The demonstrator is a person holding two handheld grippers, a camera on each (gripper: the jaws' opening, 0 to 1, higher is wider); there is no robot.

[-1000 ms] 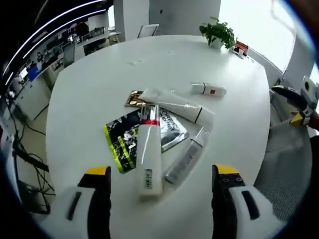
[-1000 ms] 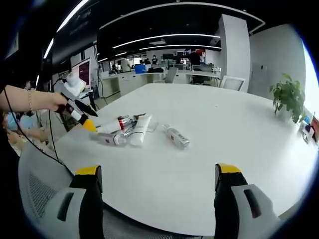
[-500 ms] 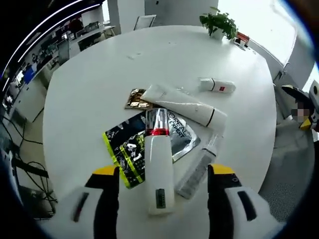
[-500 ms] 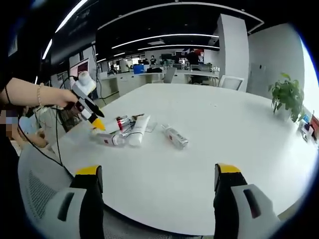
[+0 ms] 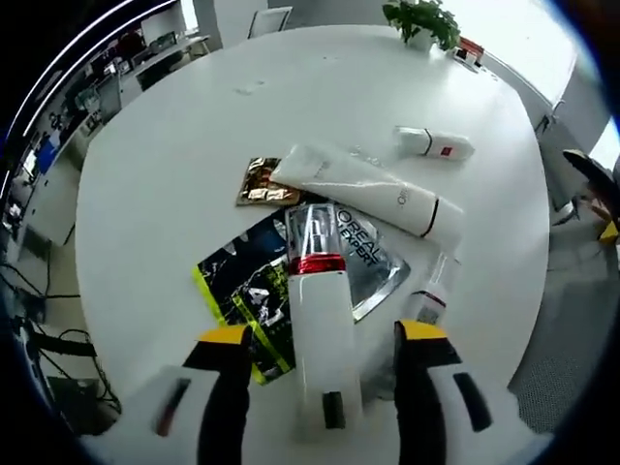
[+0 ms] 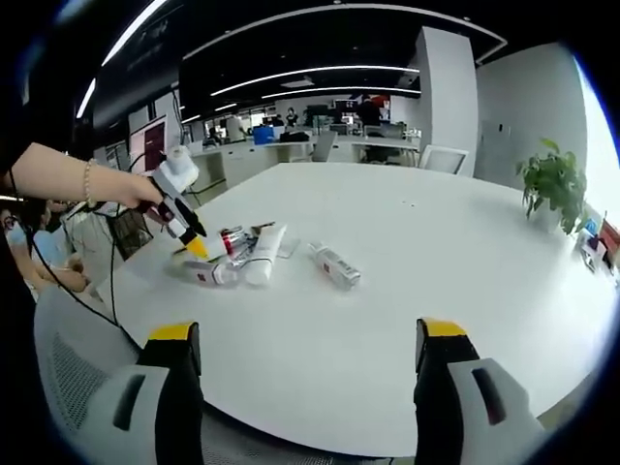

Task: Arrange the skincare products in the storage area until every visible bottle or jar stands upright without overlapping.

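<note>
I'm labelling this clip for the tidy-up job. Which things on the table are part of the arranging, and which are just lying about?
Part of the job:
- white bottle with red band, lying between the left tool jaws
- long white tube
- small white bottle
- slim tube

Lying about:
- black and yellow sachet
- gold sachet
- potted plant

products clustered near table (image 6: 465,262) edge, overlapping tube (image 5: 368,189) and sachets, wide bare tabletop beyond
</note>
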